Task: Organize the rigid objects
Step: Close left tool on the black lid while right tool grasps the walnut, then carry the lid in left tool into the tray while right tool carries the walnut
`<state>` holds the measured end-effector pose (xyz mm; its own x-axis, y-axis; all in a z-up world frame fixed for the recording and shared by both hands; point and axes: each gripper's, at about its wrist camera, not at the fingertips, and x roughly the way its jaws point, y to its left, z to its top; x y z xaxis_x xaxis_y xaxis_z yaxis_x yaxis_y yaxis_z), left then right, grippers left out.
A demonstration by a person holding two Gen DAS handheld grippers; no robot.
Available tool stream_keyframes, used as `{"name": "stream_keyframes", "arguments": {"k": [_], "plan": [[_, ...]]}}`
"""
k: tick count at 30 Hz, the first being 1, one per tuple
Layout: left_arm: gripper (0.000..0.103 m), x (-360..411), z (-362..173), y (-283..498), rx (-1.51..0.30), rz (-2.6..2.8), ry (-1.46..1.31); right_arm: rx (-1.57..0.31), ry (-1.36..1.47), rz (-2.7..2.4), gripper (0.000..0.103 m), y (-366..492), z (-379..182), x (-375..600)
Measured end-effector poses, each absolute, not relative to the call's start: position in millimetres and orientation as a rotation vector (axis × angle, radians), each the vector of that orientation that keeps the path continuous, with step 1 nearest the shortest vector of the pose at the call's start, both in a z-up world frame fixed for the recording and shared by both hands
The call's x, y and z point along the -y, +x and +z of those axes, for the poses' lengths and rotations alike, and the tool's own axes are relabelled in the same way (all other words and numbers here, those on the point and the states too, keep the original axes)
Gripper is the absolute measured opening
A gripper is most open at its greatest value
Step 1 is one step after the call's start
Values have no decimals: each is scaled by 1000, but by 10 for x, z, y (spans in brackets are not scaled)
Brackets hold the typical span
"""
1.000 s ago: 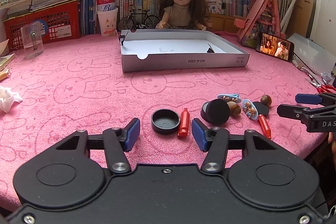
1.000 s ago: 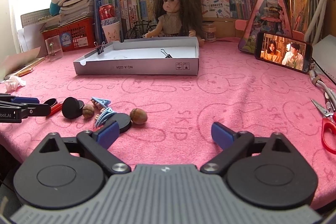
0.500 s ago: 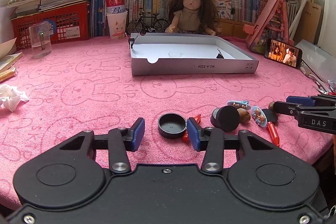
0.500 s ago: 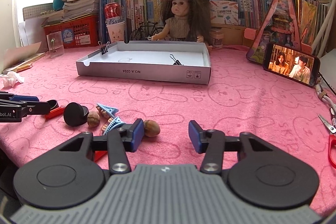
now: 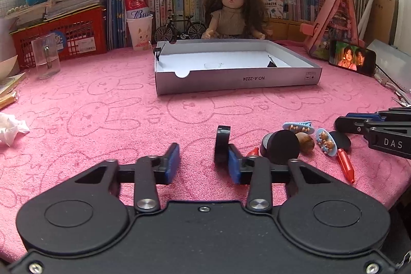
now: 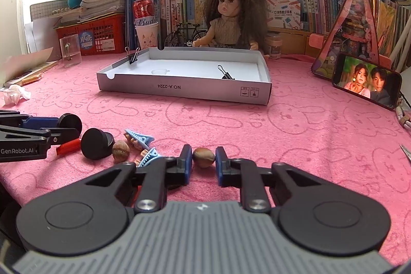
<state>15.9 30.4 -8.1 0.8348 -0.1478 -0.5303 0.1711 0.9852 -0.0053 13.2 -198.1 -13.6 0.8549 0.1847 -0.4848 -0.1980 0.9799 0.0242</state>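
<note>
Here the left gripper [image 5: 203,162] has its fingers spread, and a black round cap [image 5: 222,143] stands on edge against the inner face of its right finger, well clear of the left one. The right gripper [image 6: 203,164] has its fingers narrowly apart around a brown nut [image 6: 203,157], with small gaps on both sides. Far beyond both sets of fingertips sits the shallow white box [image 5: 239,81] on the pink cloth [image 6: 295,125].

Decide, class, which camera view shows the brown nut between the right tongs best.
The right wrist view: the nut sits centred between the right tongs, unobstructed. The left wrist view shows only those tongs from the side; that nut isn't visible.
</note>
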Motion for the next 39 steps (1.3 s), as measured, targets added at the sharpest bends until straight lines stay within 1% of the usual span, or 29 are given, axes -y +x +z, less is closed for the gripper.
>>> {"name": "stream_keyframes", "arguments": {"k": [1,3,6,26,39], "plan": [[18,-313,-77,168,-559,-164,40,-506,-25,202,23,131,-135,1982],[11,-352,-69,181,-560,-152,24,-500,-24,198,23,127,-128,1989],[10,-394,-56,187,-562,-140,11,-491,-14,190,23,129,-105,2016],[9,-354,52,169,-518,-135,23,-472,-12,161,23,154,-53,2049],[9,-311,275,510,-498,-139,-1,-451,-11,94,23,469,126,2087]]}}
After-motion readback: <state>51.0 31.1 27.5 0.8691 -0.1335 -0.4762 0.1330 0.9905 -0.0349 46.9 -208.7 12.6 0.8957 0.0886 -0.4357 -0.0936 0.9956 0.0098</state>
